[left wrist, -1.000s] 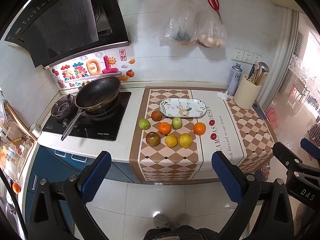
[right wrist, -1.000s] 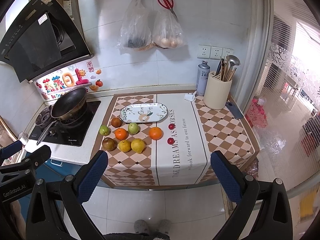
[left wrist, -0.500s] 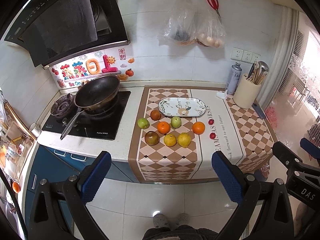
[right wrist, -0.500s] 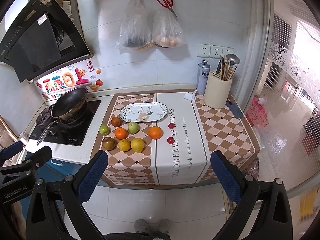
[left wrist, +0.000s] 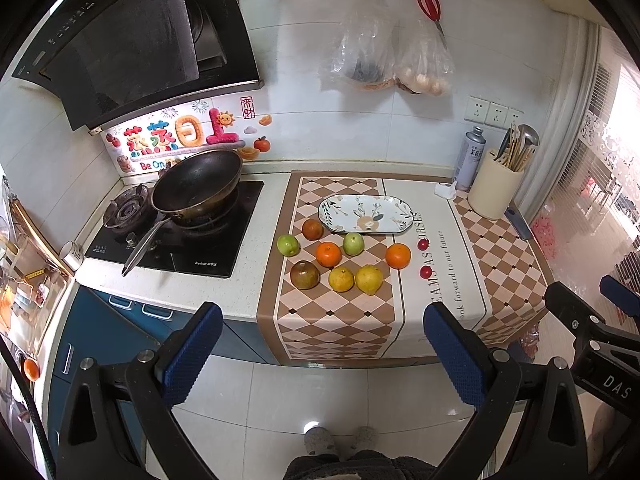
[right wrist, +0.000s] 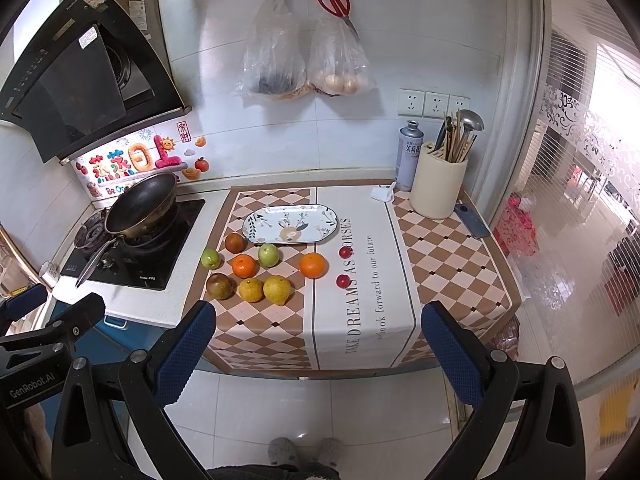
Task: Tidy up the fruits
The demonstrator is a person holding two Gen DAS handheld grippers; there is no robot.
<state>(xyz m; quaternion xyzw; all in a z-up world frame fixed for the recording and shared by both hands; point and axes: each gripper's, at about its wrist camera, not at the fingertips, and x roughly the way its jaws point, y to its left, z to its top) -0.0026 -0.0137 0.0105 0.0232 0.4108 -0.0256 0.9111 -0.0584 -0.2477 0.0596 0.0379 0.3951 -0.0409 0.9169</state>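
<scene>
Several fruits lie on a checkered cloth [left wrist: 332, 320] on the counter: two green apples [left wrist: 288, 245] [right wrist: 267, 255], two oranges [left wrist: 398, 256] [right wrist: 243, 265], a yellow pear [left wrist: 369, 279], a brown fruit [left wrist: 305, 274] and two small red fruits [left wrist: 425, 272]. An empty patterned oval plate [left wrist: 366, 219] [right wrist: 291, 224] sits behind them. My left gripper [left wrist: 324, 352] and right gripper [right wrist: 320, 348] are both open and empty, held well in front of the counter, above the floor.
A black wok [left wrist: 196, 188] sits on the stove [left wrist: 176, 240] at the left. A utensil holder [left wrist: 494, 194] and spray can [left wrist: 472, 158] stand at the back right. Plastic bags [left wrist: 384, 60] and red scissors hang on the wall. My feet show on the tiled floor [left wrist: 336, 396].
Both views have shifted very slightly; the counter sits marginally nearer. Nothing on the counter has moved and both grippers stay open.
</scene>
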